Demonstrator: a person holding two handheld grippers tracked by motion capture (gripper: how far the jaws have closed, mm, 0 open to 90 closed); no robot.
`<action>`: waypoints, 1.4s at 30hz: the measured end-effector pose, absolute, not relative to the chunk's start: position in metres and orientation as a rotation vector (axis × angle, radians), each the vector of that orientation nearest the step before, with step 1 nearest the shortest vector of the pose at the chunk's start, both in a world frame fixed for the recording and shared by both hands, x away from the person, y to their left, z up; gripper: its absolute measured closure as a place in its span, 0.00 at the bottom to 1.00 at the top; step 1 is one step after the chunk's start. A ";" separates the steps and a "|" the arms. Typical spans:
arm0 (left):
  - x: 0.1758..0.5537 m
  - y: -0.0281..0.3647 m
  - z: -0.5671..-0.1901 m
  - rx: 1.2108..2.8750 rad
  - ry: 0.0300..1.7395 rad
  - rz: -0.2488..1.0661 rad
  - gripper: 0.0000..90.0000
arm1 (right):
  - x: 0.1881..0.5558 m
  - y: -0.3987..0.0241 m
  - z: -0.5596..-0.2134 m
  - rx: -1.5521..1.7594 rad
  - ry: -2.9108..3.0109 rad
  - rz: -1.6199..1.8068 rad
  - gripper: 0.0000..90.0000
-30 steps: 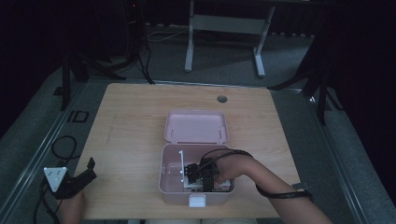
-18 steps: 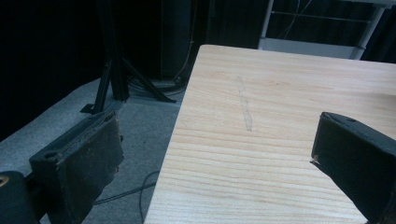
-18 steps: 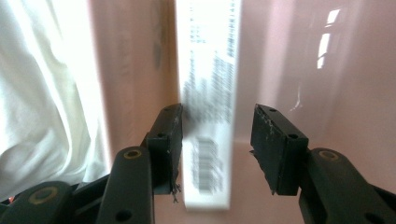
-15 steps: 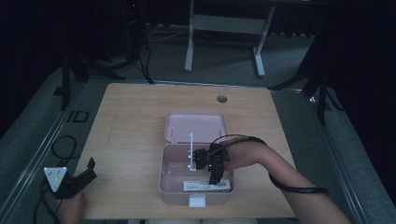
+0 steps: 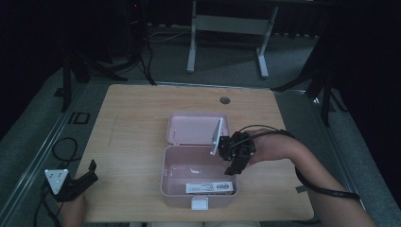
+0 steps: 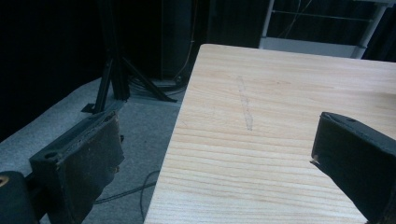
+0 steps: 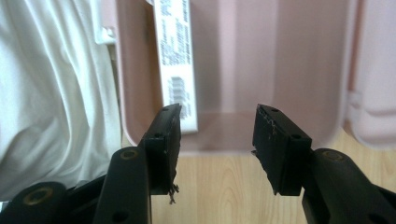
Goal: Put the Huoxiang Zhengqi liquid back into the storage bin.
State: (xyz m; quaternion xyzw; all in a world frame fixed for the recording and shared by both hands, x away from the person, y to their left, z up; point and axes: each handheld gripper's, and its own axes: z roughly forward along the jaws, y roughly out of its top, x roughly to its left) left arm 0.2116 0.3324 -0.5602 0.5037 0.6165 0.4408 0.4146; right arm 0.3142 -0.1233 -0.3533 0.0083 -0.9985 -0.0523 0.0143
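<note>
At the table's [image 5: 142, 118] near-left corner, the left hand-held gripper [image 5: 80, 182] is idling with its jaws spread wide and nothing between them, well left of the pink box [image 5: 172, 182]. Just beyond the right hand-held gripper [image 5: 232, 168], the white labelled pack [image 7: 175, 51] is lying flat inside that box against its near wall. This gripper's jaws have just been opening and are holding nothing. Best to keep lifting straight, clearing the box rim and the raised lid [image 5: 194, 127].
</note>
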 end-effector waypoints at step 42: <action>0.212 0.333 -0.560 1.271 1.541 1.103 0.02 | 0.390 -0.281 -0.507 -1.240 -3.198 -1.112 0.12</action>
